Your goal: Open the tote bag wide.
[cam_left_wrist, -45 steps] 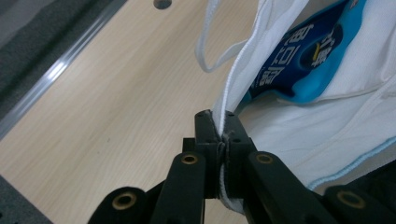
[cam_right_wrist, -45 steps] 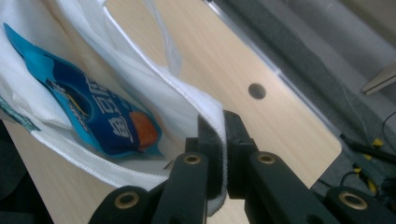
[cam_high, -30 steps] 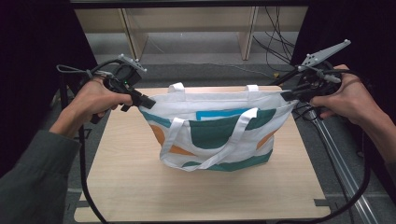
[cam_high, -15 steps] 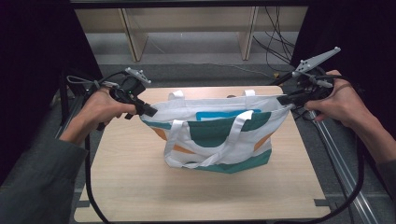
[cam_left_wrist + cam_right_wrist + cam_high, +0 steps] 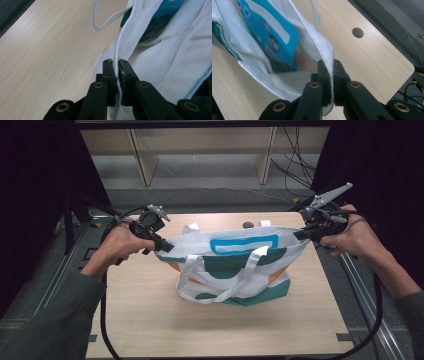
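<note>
A white tote bag (image 5: pixel 230 265) with teal, orange and blue patches stands on the wooden table (image 5: pixel 150 320), held stretched between both grippers. My left gripper (image 5: pixel 167 247) is shut on the bag's left rim. In the left gripper view the white hem (image 5: pixel 120 42) sits pinched between the jaws of that gripper (image 5: pixel 115 62), which have just eased slightly wider. My right gripper (image 5: pixel 298 234) is shut on the right rim; in its own view the gripper (image 5: pixel 328 62) clamps the rim's edge (image 5: pixel 325 50). A blue packet (image 5: pixel 267 32) lies inside the bag. A white handle (image 5: pixel 247 270) hangs down the front.
The table has a round hole (image 5: pixel 357 32) near its far right corner. Wooden shelf legs (image 5: pixel 142 162) stand behind the table, with cables (image 5: pixel 295 165) on the floor. Dark rails (image 5: pixel 360 285) run along the table's right side.
Both hands have come down, lowering the bag so its base rests and sags on the table. The grips on both rims are unchanged.
</note>
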A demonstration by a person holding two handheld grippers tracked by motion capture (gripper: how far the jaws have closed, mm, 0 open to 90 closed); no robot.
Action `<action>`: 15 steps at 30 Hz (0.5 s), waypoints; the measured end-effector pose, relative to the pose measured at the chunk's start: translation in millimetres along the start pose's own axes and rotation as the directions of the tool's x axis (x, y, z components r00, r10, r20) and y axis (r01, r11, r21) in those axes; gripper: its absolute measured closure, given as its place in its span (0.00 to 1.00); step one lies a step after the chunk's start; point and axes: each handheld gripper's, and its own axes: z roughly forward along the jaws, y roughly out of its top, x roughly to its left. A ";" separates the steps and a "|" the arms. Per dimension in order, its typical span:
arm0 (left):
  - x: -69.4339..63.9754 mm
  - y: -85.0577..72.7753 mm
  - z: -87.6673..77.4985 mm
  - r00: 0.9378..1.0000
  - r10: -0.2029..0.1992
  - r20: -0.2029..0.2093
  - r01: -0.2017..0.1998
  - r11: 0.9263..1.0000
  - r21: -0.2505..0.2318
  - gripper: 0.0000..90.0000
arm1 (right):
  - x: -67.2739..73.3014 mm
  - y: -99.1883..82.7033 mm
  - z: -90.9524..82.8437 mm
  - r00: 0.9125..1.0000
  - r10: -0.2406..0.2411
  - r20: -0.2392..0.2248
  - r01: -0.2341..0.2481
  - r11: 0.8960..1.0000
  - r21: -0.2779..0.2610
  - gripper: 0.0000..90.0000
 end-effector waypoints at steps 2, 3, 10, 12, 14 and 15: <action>1.4 -0.1 5.1 1.000 -0.001 0.005 0.001 1.000 -0.005 0.93 | 0.1 -1.5 5.2 1.000 0.017 -0.001 -0.017 1.000 -0.002 0.98; 1.5 0.5 9.0 1.000 -0.001 0.009 0.001 1.000 -0.007 0.93 | -2.8 -1.8 6.1 1.000 -0.007 0.007 0.007 1.000 0.000 0.98; 2.4 5.8 18.9 1.000 -0.007 -0.002 0.007 1.000 -0.012 0.93 | -6.1 -0.2 9.6 1.000 0.025 0.015 -0.025 1.000 -0.002 0.98; 3.5 8.5 18.5 1.000 -0.001 -0.012 0.000 1.000 -0.029 0.94 | -7.5 3.5 8.9 0.999 0.020 0.045 -0.018 0.999 -0.041 0.98; 5.5 10.8 16.4 1.000 -0.002 -0.021 0.001 0.999 -0.043 0.94 | -10.0 6.7 9.0 0.999 0.021 0.037 -0.019 0.998 -0.053 0.98; 6.0 10.8 15.8 1.000 -0.004 -0.020 0.003 0.999 -0.046 0.94 | -10.0 7.2 10.5 0.998 0.031 0.046 -0.028 0.997 -0.067 0.98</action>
